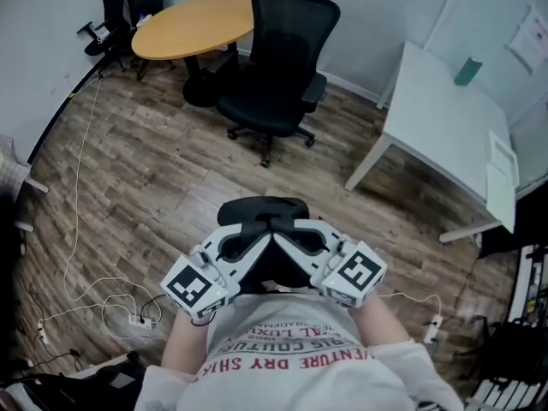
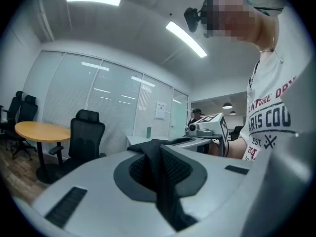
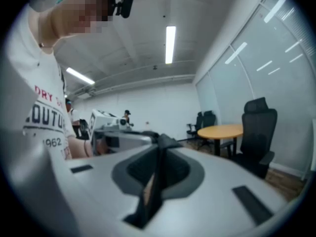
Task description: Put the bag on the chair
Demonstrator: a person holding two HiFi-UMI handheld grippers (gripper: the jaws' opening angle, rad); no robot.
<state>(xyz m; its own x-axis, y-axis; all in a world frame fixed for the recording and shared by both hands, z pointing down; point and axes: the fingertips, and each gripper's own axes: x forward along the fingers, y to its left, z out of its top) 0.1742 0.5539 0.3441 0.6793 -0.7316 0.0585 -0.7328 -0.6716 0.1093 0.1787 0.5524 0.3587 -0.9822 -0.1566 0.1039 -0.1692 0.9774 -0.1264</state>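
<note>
Near, close to the chest: black bag (image 1: 262, 211), pinched between two grippers meeting tip to tip. Clamped on its fabric from the left by the left gripper (image 1: 246, 245), from the right by the right gripper (image 1: 300, 243). Far off, well apart: black office chair (image 1: 282, 67) beside a round wooden table (image 1: 193, 26).

Low at 6 o'clock, the left gripper (image 1: 257, 235) and right gripper (image 1: 288, 235) meet tip to tip in front of the person's white shirt (image 1: 291, 354). Both are pinched onto the black bag (image 1: 261, 209), which hangs between them above the wood floor (image 1: 154, 187). A black office chair (image 1: 282, 67) stands at 12 o'clock, well apart from the bag, just beside a round wooden table (image 1: 193, 26) at 11. A white table (image 1: 437, 118) fills 2 o'clock. A power strip (image 1: 141, 319) lies at 8.
</note>
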